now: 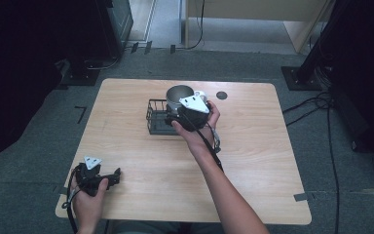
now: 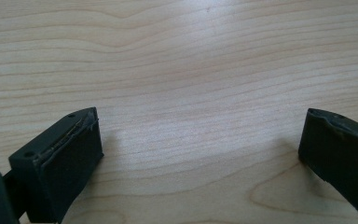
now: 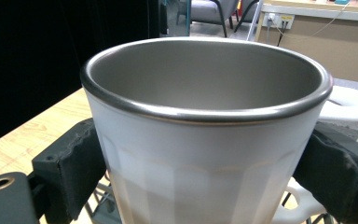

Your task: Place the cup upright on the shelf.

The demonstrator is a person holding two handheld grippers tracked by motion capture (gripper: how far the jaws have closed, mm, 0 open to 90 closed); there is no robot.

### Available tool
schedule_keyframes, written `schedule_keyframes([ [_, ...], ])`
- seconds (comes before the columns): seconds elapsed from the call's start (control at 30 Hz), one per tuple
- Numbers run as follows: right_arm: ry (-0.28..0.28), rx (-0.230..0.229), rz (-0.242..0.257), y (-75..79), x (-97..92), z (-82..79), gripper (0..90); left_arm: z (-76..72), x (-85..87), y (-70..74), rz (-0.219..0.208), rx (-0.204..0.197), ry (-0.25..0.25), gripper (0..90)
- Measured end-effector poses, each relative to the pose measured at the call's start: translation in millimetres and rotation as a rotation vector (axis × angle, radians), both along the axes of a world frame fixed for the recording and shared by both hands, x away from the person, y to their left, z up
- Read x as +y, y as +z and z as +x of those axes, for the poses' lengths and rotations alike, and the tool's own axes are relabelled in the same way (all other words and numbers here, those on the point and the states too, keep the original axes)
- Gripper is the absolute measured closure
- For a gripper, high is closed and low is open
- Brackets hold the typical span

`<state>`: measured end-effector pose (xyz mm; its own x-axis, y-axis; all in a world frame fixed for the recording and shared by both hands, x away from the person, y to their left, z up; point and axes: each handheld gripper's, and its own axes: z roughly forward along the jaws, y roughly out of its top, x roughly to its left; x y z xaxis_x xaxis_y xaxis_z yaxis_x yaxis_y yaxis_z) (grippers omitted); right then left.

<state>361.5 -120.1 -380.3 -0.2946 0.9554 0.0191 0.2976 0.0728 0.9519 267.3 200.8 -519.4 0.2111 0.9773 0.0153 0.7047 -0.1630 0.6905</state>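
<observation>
While the left gripper (image 1: 108, 176) lay low near the front left corner of the wooden table (image 1: 253, 161), the right gripper (image 1: 187, 114) was up by the middle of the far edge, clasping a mug (image 1: 178, 95). In the right gripper view its two black jaws pressed against opposite sides of the mug (image 3: 205, 140), a white-walled cup with a grey metal lining and rim, held upright with its mouth open to the camera. A white handle (image 3: 349, 102) stuck out on one side. From the high view the mug sat over the right end of a black wire basket (image 1: 156, 117), which stood on the table a little left of centre, near the far edge; whether the mug's base touched the basket could not be told. A small dark round spot (image 1: 221, 95) lay on the table just right of the mug. In the left gripper view the left gripper (image 2: 200, 144) had its jaws spread wide apart, with bare wood grain between them.
</observation>
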Motion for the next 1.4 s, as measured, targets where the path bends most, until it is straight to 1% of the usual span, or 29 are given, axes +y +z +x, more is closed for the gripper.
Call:
schedule_keyframes([
  [0.03, -0.009, 0.005, 0.002, -1.1, 0.5, 4.6, 7.8, 0.0, 0.1, 0.0, 0.001, -0.001, -0.001, 0.0],
  [0.1, -0.012, 0.006, 0.001, -1.6, 0.4, 6.1, 7.8, 0.0, 0.0, 0.0, 0.000, 0.000, 0.000, 0.0],
  [0.17, -0.024, 0.013, 0.003, -4.3, 0.5, 12.7, 7.8, 0.0, 0.1, 0.0, 0.000, 0.000, -0.001, 0.0],
  [0.2, -0.024, 0.013, 0.003, -4.3, 0.5, 12.7, 7.8, 0.0, 0.1, 0.0, 0.000, 0.000, -0.001, 0.0],
  [0.3, -0.047, 0.021, 0.004, -8.8, -0.3, 21.0, 7.8, 0.0, 0.0, 0.0, 0.001, 0.001, -0.001, 0.0],
  [0.33, -0.047, 0.021, 0.004, -8.8, -0.3, 21.0, 7.8, 0.0, 0.0, 0.0, 0.001, 0.001, -0.001, 0.0],
  [0.37, -0.063, 0.030, 0.008, -11.7, -0.4, 24.8, 7.8, 0.0, 0.0, 0.0, 0.000, 0.001, 0.000, 0.0],
  [0.47, -0.080, 0.034, 0.012, -15.3, 0.3, 28.4, 7.8, 0.0, 0.0, 0.0, 0.000, 0.001, -0.001, 0.0],
  [0.53, -0.097, 0.030, 0.017, -19.1, 1.6, 32.8, 7.8, -0.1, 0.1, 0.1, 0.001, 0.001, -0.001, 0.0],
  [0.7, -0.114, 0.025, 0.014, -23.5, 4.6, 38.4, 7.8, 0.0, 0.1, 0.0, 0.001, 0.001, -0.001, 0.0],
  [0.73, -0.129, 0.029, 0.012, -26.1, 5.9, 40.9, 7.8, 0.0, 0.1, 0.1, 0.001, 0.001, -0.001, 0.0],
  [1.0, -0.159, 0.045, -0.002, -37.3, 10.8, 47.6, 7.8, -0.1, 0.0, 0.0, 0.000, 0.001, -0.001, 0.0],
  [1.2, -0.164, 0.044, -0.006, -41.2, 11.7, 47.2, 7.8, 0.0, 0.0, 0.0, 0.000, 0.001, 0.000, 0.0],
  [1.23, -0.166, 0.051, -0.025, -44.5, 12.6, 46.6, 7.8, -0.1, 0.0, 0.0, 0.000, 0.001, -0.001, 0.0],
  [1.27, -0.165, 0.054, -0.030, -46.0, 12.5, 46.7, 7.8, -0.1, 0.0, 0.1, 0.000, 0.001, -0.001, 0.0],
  [1.37, -0.170, 0.076, -0.027, -52.6, 10.8, 47.3, 7.8, 0.0, 0.0, 0.0, 0.000, 0.001, -0.001, 0.0],
  [1.4, -0.170, 0.076, -0.027, -52.6, 10.8, 47.3, 7.8, 0.0, 0.0, 0.0, 0.000, 0.001, -0.001, 0.0],
])
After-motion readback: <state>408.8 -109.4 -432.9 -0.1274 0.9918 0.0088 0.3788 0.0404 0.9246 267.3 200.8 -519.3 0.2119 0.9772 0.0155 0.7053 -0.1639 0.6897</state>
